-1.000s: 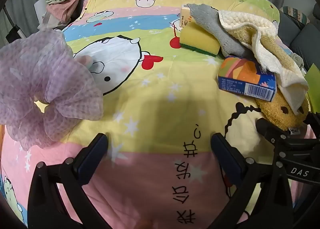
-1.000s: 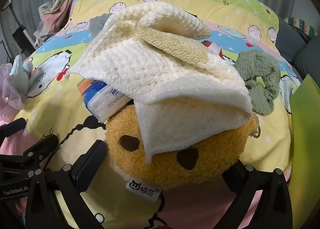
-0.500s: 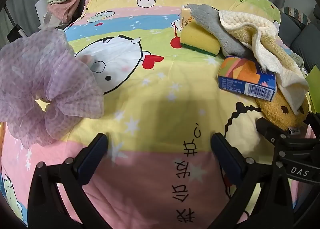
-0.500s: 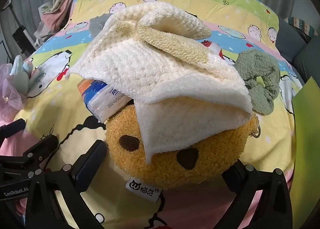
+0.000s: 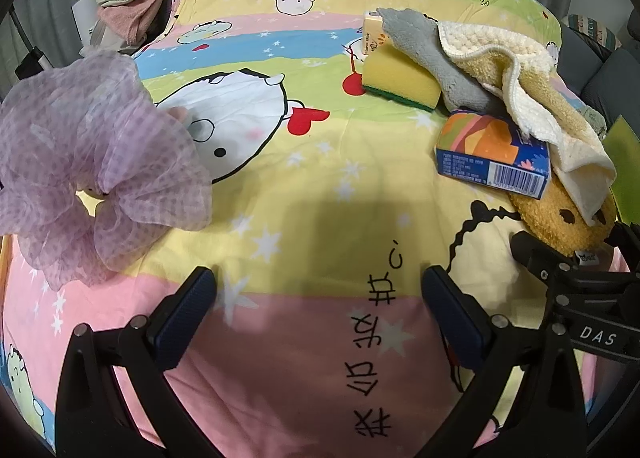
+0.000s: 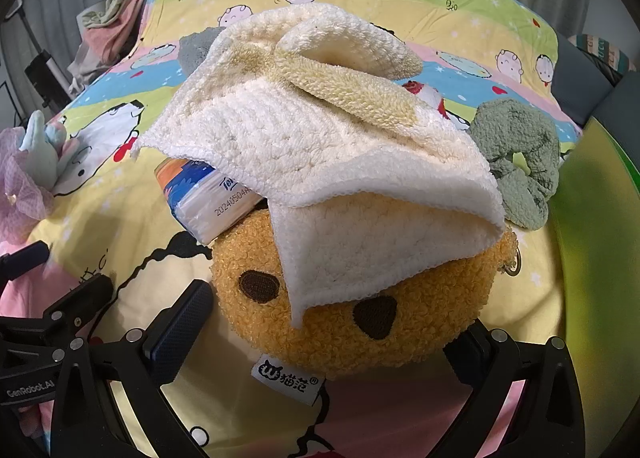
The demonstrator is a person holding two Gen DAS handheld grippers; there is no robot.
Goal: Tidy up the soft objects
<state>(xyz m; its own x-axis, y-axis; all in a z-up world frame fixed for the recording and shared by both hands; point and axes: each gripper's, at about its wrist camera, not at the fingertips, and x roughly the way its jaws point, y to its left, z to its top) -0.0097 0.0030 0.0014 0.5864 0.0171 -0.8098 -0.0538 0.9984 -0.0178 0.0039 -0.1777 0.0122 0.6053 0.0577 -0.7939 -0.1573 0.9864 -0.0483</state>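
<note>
Counting two scrunchies (image 5: 100, 173), one yellow plush (image 6: 352, 298), one cream cloth (image 6: 320, 145); both claws (image 5: 316, 298) (image 6: 328, 334) wide open, empty.

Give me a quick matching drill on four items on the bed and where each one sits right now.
1. cream towel
2. green scrunchie
3. sponge
4. lilac scrunchie

a. under a grey cloth
b. alone on the left of the bed
c. draped over the plush
d. right of the plush

Pairs: 1-c, 2-d, 3-a, 4-b
</note>
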